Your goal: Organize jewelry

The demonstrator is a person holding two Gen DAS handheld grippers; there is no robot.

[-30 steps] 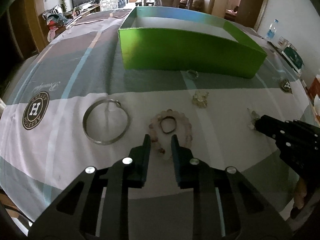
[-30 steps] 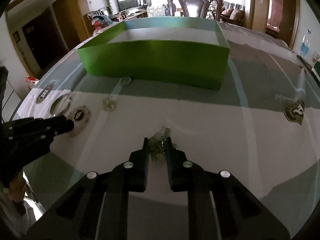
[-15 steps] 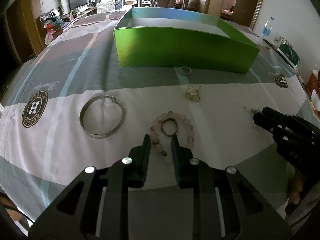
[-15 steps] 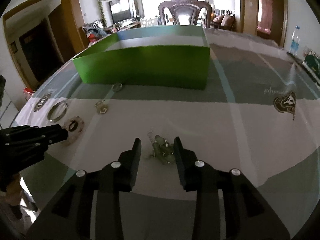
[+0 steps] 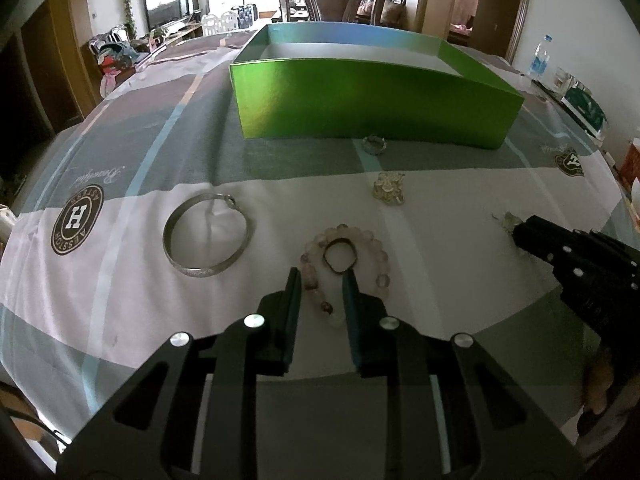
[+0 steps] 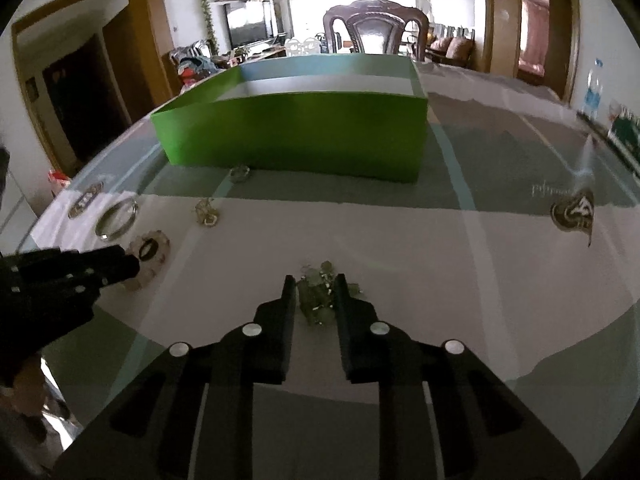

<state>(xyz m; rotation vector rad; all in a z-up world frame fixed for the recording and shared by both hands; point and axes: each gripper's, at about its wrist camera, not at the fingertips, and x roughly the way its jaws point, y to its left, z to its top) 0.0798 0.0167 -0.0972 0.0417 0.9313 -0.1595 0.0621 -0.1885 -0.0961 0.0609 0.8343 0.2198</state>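
**Ana:** Jewelry is lying loose on the table [image 5: 460,264], all of it in front of the green box [image 5: 372,104] — none that I can see inside, though most of the box floor is hidden from both views.

**Ben:** Where are the tongs sitting?

**Ana:** The left tongs [image 5: 320,280] are straddling the near side of the pink bead bracelet [image 5: 344,264], with beads lying between the jaws. The gap is narrow, yet I cannot tell whether the pads are pressing. The right tongs [image 6: 316,288] have just been closing around the green bead cluster [image 6: 320,294], which is sitting between the jaws; the pads are looking tight against it, so I am reading that as a grip.

**Ben:** Why both at once?

**Ana:** My guess is that each hand is taking the piece nearest to it, so two go to the box in one trip. Both are pointing down at a slant, which is suiting small flat things on cloth.

**Ben:** And the count?

**Ana:** I am counting six pieces — one silver bangle [image 5: 208,236], one pink bead bracelet, one dark ring [image 5: 340,255] resting inside that bracelet's loop, one gold-toned cluster [image 5: 388,188], one small sparkly ring [image 5: 374,145] just beside the box wall, and the green cluster. One box, two tongs.
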